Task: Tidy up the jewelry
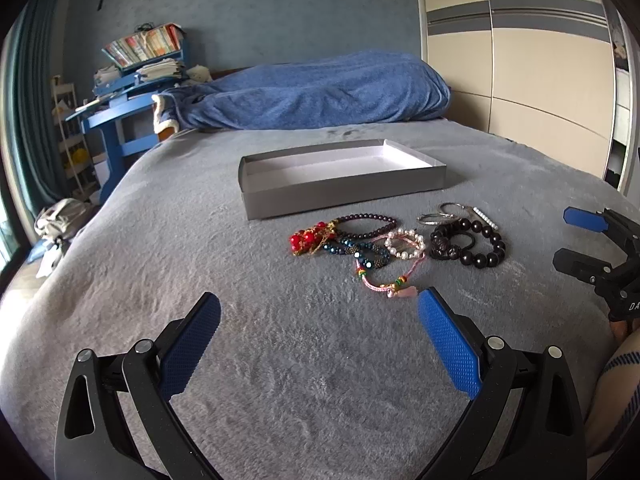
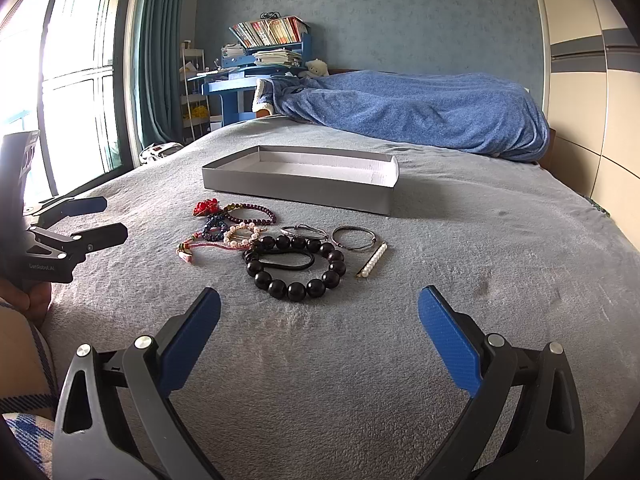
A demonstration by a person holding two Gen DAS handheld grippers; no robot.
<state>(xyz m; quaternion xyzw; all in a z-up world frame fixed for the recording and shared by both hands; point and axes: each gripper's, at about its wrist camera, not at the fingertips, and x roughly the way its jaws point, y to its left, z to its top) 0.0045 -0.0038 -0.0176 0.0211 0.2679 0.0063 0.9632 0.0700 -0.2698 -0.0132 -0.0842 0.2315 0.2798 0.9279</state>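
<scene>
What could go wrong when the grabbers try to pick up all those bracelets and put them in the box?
1. The bracelets on the left lie overlapped, so lifting one might drag its neighbours along.
2. The black hair tie lies inside the big dark bead bracelet; a pinch could catch both.
3. The thin pearl clip lies flat on the fuzzy blanket, so the right gripper might slip off it.

Where the bracelets (image 1: 360,246) overlap in a heap, the strands cannot be told apart, and the red beaded piece (image 1: 308,238) is too tangled to make out. The right gripper (image 1: 576,240) is cut off by the left view's edge. The book spines (image 2: 268,32) are too small to read. A blue blanket (image 2: 420,108) hides the head of the bed (image 2: 480,240).
</scene>
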